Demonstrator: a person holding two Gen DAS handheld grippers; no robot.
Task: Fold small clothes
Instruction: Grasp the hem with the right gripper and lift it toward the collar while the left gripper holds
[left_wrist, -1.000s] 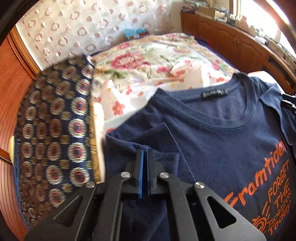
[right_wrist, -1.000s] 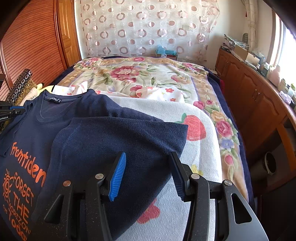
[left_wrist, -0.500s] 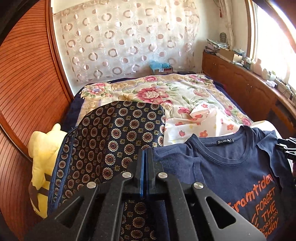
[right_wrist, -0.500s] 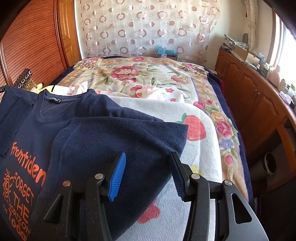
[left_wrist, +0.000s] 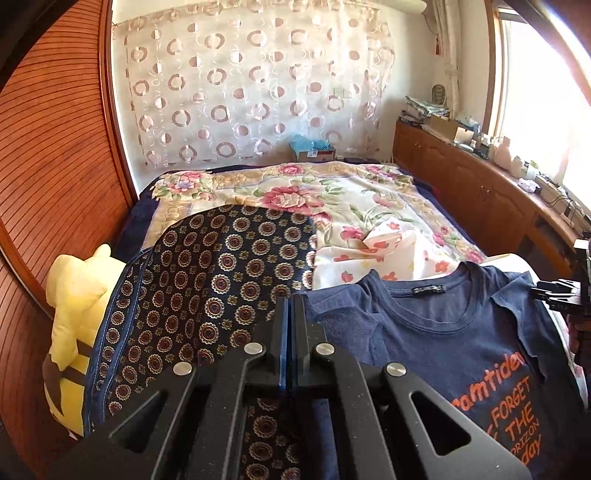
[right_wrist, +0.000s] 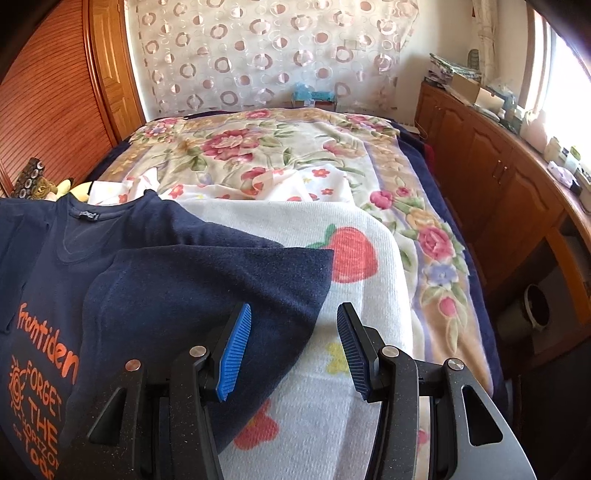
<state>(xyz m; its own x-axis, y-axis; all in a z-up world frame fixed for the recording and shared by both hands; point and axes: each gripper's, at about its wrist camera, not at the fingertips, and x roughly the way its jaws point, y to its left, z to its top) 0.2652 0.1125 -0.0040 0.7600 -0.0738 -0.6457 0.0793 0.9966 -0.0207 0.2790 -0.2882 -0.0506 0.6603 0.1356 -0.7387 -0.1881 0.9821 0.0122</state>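
**Navy T-shirt on the bed, one side folded in**

One navy T-shirt (right_wrist: 122, 280) with orange lettering lies on a white strawberry-print towel (right_wrist: 369, 266) spread over the near part of the bed (right_wrist: 439, 206). Its side nearer the right gripper is folded in over the chest; the collar points toward the head of the bed.

Two grippers are seen. The right gripper (right_wrist: 293, 347) hovers over the folded edge of the T-shirt, its blue fingers (right_wrist: 236, 347) roughly half open with nothing clasped between them; cloth and towel show through the gap. The left gripper (left_wrist: 289, 332) is above the opposite side of the T-shirt, fingers pressed fully together. Whether any cloth is pinched between them cannot be told.

Directly beside the T-shirt, on the left gripper's side, sits one dark cushion with gold medallions (left_wrist: 221, 280), and beyond it one yellow plush toy (left_wrist: 77, 306) against the wooden wall panel (left_wrist: 48, 177). Past the T-shirt's collar lies a floral bedspread (right_wrist: 266, 155), with a crumpled white flowered sheet (right_wrist: 295, 184) on it. A circle-patterned curtain (right_wrist: 266, 51) hangs behind the bed; one cluttered wooden cabinet run (right_wrist: 517, 173) stands beyond the right gripper's side.
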